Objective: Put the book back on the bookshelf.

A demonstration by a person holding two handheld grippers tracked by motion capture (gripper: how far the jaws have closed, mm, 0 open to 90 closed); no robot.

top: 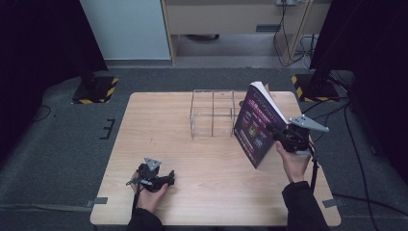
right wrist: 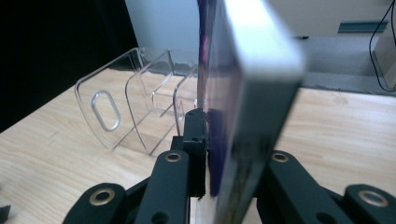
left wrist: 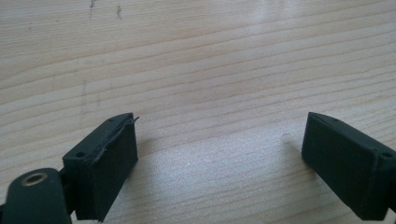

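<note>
A thick book [top: 257,125] with a dark purple cover is held upright and tilted above the right side of the wooden table [top: 168,125]. My right gripper [top: 279,134] is shut on the book, its jaws clamping the covers near the spine edge; the right gripper view looks along the book's [right wrist: 247,107] page edge. A clear acrylic divider rack [top: 214,113] stands at the table's back middle, just left of the book, and appears as the rack [right wrist: 135,107] beyond the jaws. My left gripper [top: 166,180] rests low on the front left of the table, open over bare wood [left wrist: 219,154].
Black stand bases with yellow-black tape [top: 94,89] sit on the carpet off both back corners. Cables [top: 346,125] trail on the floor to the right. A cabinet [top: 231,19] stands behind the table.
</note>
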